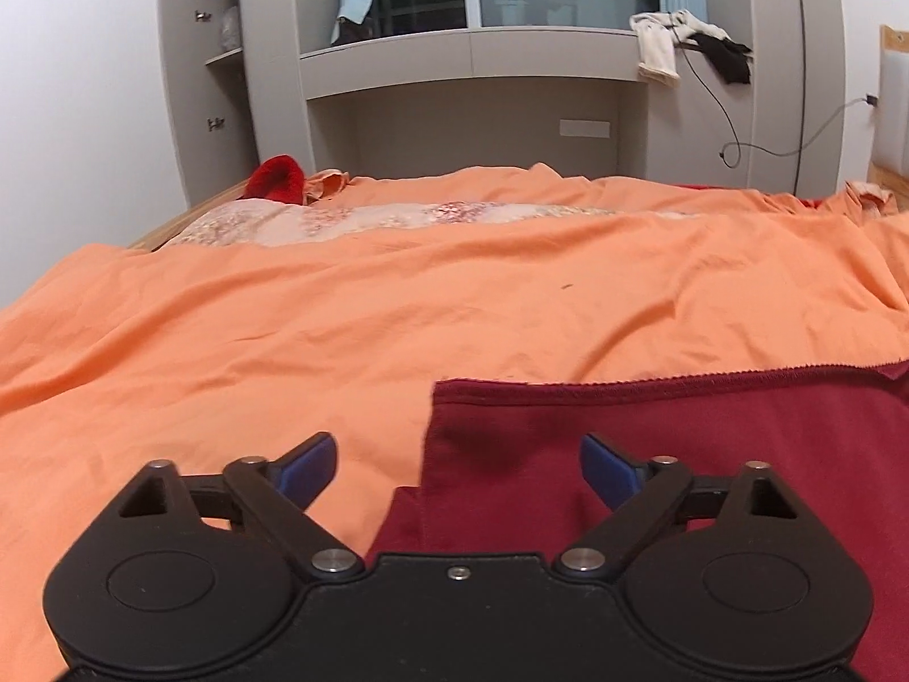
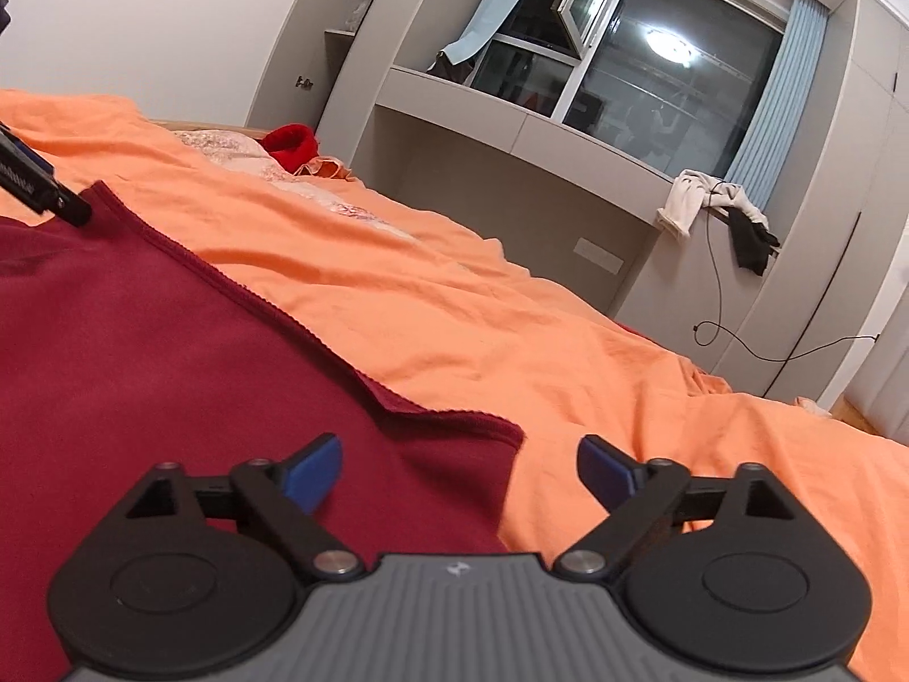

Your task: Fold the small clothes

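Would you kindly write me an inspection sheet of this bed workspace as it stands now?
Surface: orange bedsheet, wrinkled, over the bed.
Job's things: dark red garment lying flat on the sheet, under both tongs.
Clutter: bright red cloth at the far bed edge; white and black clothes draped on the window ledge.
Grippers: left tongs open, empty; right tongs open, empty.
Cables: black cable hanging from the ledge.
Surroundings: window, blue curtains, grey cabinets.

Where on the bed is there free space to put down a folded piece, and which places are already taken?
Free: the wide orange sheet between the dark red garment and the floral strip, and the stretch right of the garment. Taken: the near side under the garment, and the far corner holding a red item.
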### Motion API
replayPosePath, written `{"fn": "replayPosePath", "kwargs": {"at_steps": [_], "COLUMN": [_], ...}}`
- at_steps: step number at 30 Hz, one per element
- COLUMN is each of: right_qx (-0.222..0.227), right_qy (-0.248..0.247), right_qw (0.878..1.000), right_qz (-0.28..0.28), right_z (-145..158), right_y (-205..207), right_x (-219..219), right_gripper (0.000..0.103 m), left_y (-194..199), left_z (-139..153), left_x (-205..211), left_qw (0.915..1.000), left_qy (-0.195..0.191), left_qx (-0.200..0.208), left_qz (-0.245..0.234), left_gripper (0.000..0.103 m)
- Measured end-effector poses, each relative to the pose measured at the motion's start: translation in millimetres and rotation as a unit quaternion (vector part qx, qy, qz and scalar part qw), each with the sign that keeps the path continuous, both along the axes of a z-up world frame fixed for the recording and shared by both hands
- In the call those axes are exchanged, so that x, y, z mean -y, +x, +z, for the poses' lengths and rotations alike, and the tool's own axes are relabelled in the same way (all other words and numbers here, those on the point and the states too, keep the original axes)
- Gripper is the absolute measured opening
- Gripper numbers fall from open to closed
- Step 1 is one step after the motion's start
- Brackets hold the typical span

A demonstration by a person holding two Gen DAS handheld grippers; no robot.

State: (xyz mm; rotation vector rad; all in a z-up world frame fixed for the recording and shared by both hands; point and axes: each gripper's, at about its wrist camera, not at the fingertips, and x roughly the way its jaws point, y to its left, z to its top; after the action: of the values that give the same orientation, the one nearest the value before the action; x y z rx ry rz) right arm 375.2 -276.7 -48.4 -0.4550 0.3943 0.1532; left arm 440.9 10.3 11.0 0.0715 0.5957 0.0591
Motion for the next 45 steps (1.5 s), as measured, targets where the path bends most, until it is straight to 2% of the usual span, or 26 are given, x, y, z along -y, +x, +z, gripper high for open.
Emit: {"fn": "replayPosePath", "kwargs": {"at_steps": [2,7,9,16,20,22,24,28,32,35,38,41,43,45], "right_qx": [0.003,-0.012,-0.018,-0.046,-0.04,-0.028,-0.016,0.009,0.031,0.049,0.062,0.071,0.078,0.069], "right_qy": [-0.001,0.003,0.008,0.06,0.106,0.113,0.122,0.156,0.16,0.148,0.157,0.175,0.189,0.197], "right_qw": [1.0,0.998,0.995,0.984,0.98,0.977,0.975,0.97,0.972,0.976,0.977,0.975,0.97,0.97], "right_qz": [-0.011,-0.067,-0.096,-0.163,-0.166,-0.177,-0.184,-0.185,-0.168,-0.152,-0.13,-0.118,-0.13,-0.128], "right_z": [-0.4,-12.3,-16.0,-24.1,-16.4,-9.5,-2.4,15.9,36.7,46.7,54.9,58.4,55.7,49.9], "right_y": [1.0,9.0,13.7,20.1,11.0,1.3,-9.7,-36.5,-59.1,-79.0,-98.8,-115.6,-125.6,-131.7], "right_x": [4.0,18.6,27.2,57.7,77.1,84.4,89.8,97.3,83.4,67.9,53.8,39.6,28.1,15.8], "right_gripper": [0.103,0.103,0.103,0.103,0.103,0.103,0.103,0.103,0.103,0.103,0.103,0.103,0.103,0.103], "left_y": [-1.4,8.6,13.9,18.1,3.9,-7.2,-19.3,-45.6,-71.3,-89.7,-103.4,-120.5,-129.7,-139.5], "left_z": [-1.4,-16.0,-22.7,-24.8,-10.1,1.8,14.0,32.4,39.4,36.5,26.6,11.7,4.4,1.4], "left_x": [-1.0,3.8,0.1,-29.6,-46.9,-49.1,-47.6,-45.2,-51.4,-61.7,-71.7,-79.9,-83.6,-83.6], "left_qw": [1.0,0.9972,0.996,0.9952,0.99,0.9888,0.9893,0.9923,0.9914,0.9893,0.987,0.9814,0.9787,0.9777], "left_qy": [0.003,0.063,0.067,-0.022,-0.107,-0.126,-0.126,-0.096,-0.086,-0.097,-0.109,-0.144,-0.165,-0.17], "left_qx": [-0.004,-0.032,-0.049,-0.074,-0.054,-0.031,-0.006,0.033,0.054,0.055,0.044,0.024,0.018,0.019], "left_qz": [-0.001,0.025,0.034,0.061,0.074,0.073,0.073,0.071,0.083,0.094,0.109,0.125,0.121,0.121], "left_gripper": [0.099,0.099,0.099,0.102,0.102,0.102,0.102,0.102,0.102,0.102,0.102,0.102,0.102,0.102]}}
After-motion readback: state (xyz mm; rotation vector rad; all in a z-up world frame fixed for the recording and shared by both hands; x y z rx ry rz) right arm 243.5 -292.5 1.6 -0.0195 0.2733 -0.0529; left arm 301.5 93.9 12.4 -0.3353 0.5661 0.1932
